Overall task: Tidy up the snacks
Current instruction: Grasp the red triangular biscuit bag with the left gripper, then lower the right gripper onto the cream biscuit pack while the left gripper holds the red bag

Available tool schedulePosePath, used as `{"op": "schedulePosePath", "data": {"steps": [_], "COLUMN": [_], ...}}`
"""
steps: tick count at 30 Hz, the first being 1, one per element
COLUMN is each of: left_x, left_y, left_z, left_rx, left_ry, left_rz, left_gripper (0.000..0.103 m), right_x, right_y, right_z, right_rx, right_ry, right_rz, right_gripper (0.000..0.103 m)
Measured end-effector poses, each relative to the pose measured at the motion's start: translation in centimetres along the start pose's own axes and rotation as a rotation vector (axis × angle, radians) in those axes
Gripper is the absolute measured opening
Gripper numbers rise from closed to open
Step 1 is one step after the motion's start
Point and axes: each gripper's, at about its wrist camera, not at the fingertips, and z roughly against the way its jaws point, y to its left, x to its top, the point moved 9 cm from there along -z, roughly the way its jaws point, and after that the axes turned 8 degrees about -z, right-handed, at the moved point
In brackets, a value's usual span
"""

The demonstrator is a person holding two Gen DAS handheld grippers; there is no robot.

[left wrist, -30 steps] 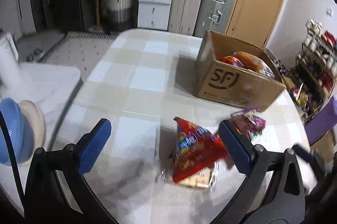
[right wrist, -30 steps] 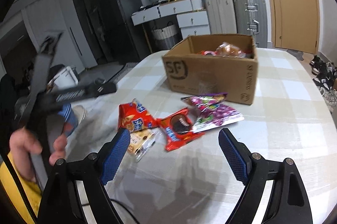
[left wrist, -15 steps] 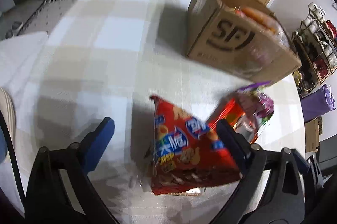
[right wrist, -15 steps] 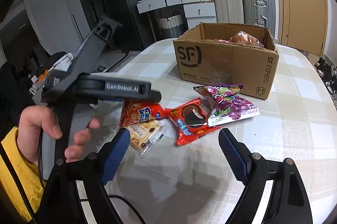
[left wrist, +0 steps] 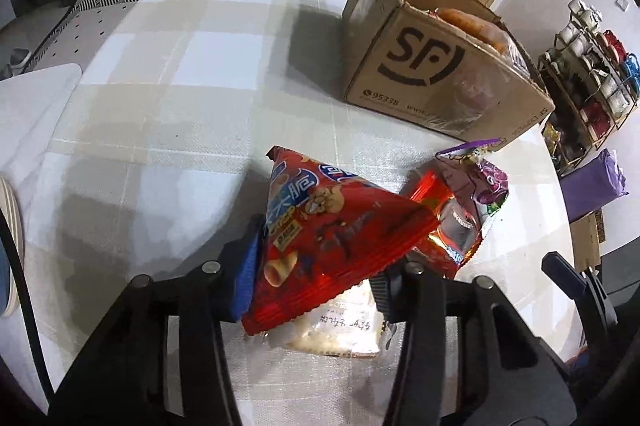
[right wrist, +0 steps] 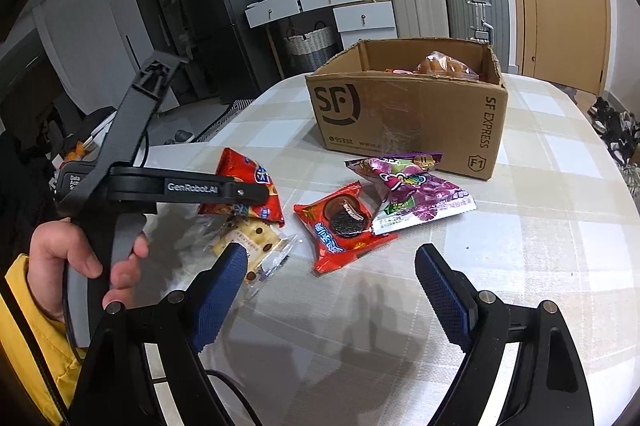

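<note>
While the checked table (right wrist: 540, 226) carries the cardboard box (right wrist: 408, 113) at twelve o'clock, our left gripper (left wrist: 316, 266) pinches the red snack bag (left wrist: 332, 226) over the cracker packet (left wrist: 340, 330); our right gripper (right wrist: 332, 290) hovers, jaws spread.

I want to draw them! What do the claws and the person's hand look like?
Each claw has black plastic arms, silver screws and bumpy blue pads. The left claw has a grey handle, white "GenRobot.AI" lettering and a black cable. The hand is bare, with a yellow sleeve.
</note>
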Motion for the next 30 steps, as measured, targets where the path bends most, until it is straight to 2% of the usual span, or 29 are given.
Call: {"op": "schedulePosePath", "data": {"steps": [10, 13, 15, 17, 22, 25, 26, 28, 30], "left_x": [0.0, -0.2, -0.2, -0.2, -0.8, -1.1, -1.2, -1.3, -1.4], "left_y": [0.9, 1.0, 1.1, 1.5, 3.9, 5.3, 5.9, 7.0, 7.9], "left_z": [2.0, 2.9, 4.1, 5.4, 7.5, 8.2, 8.4, 9.1, 9.5], "left_rx": [0.005, 0.005, -0.026, -0.016, 0.023, 0.056, 0.081, 0.109, 0.089], "left_ry": [-0.052, -0.066, -0.095, -0.111, -0.124, -0.130, -0.131, -0.146, -0.152], "left_rz": [0.023, 0.026, 0.028, 0.027, 0.040, 0.038, 0.030, 0.035, 0.051], "left_gripper": [0.041, 0.041, 0.041, 0.041, 0.041, 0.041, 0.041, 0.042, 0.042], "right_x": [0.0, -0.2, -0.9, -1.9, -3.3, -3.3, -3.0, -2.5, -2.4], "right_y": [0.0, 0.8, 1.8, 3.3, 7.0, 9.4, 9.9, 10.4, 10.4], "right_z": [0.1, -0.2, -0.7, -1.3, -3.2, -4.2, -4.7, -6.0, -7.8], "right_rx": [0.014, 0.050, 0.103, 0.145, 0.179, 0.178, 0.169, 0.148, 0.145], "right_ry": [0.004, 0.024, 0.078, 0.131, 0.222, 0.236, 0.237, 0.264, 0.333], "right_rz": [-0.016, -0.015, 0.001, 0.035, 0.163, 0.270, 0.298, 0.342, 0.363], "right_gripper": [0.088, 0.088, 0.088, 0.088, 0.087, 0.087, 0.086, 0.067, 0.066]}}
